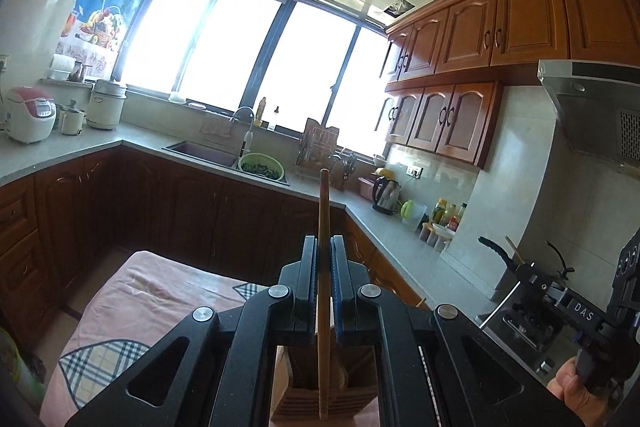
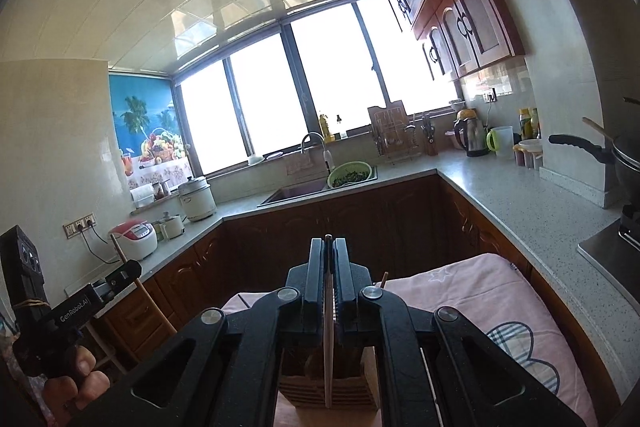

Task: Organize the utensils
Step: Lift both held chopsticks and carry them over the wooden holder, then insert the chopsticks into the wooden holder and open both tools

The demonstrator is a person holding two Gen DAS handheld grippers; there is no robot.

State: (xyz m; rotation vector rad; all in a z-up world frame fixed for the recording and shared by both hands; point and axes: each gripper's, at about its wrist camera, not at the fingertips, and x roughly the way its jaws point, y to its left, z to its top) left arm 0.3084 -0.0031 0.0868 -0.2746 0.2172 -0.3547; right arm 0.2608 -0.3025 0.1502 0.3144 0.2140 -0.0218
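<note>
The left gripper (image 1: 324,255) has its black jaws pinched on a long, slim wooden chopstick (image 1: 323,211) that stands nearly upright, its upper end rising above the fingertips and its lower end dropping toward a slatted wooden utensil holder (image 1: 320,399) directly beneath. The right gripper (image 2: 329,259) likewise clamps a paler, thin chopstick-like stick (image 2: 329,359), upright, whose lower part hangs in front of the same slatted wooden utensil holder (image 2: 352,391); whether either tip is already inside a compartment or only poised at the rim cannot be told, because the gripper bodies hide the opening. The holder sits on a pink cloth with plaid patches (image 1: 140,311) covering a table in a kitchen with grey counters. Something dark stands inside the holder, but it is too shadowed to identify. As a judgement, the task is in its placing stage: two sticks are lifted and lined up over the holder, and what remains is lowering each into a slot and letting go. No other loose utensils show on the visible cloth, so how many are left cannot be said.
</note>
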